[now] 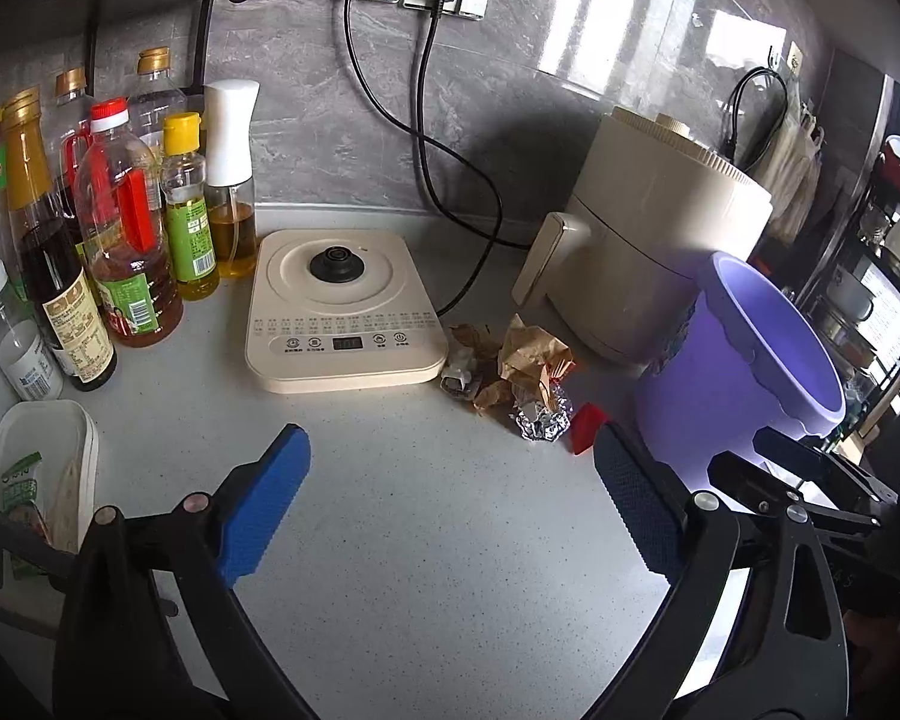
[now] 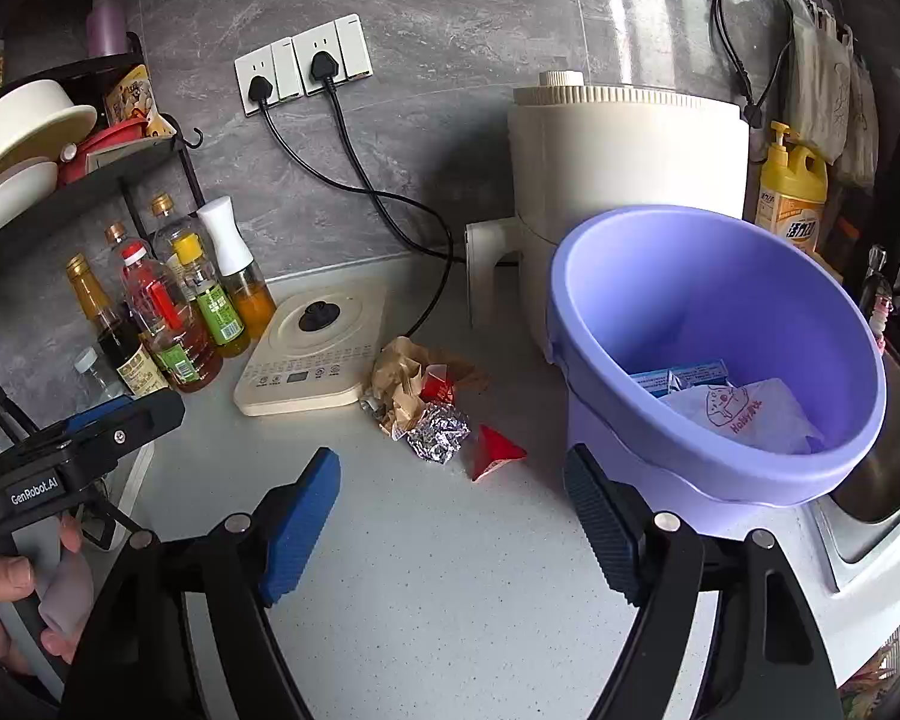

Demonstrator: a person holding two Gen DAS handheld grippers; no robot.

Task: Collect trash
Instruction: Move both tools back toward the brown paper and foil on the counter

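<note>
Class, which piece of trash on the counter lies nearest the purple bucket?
The red wrapper: it lies alone, closest to the bucket, while the foil ball and brown paper sit farther off.

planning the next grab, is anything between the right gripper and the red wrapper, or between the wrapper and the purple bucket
Nothing visible. The right gripper is open over bare counter, with the red wrapper straight ahead. The purple bucket stands just right of it, only clear counter between.

Glossy purple plastic bucket (image 2: 720, 300), crinkled shiny foil ball (image 2: 438, 432), crumpled brown paper (image 2: 399, 378), speckled matt countertop (image 2: 450, 570)
</note>
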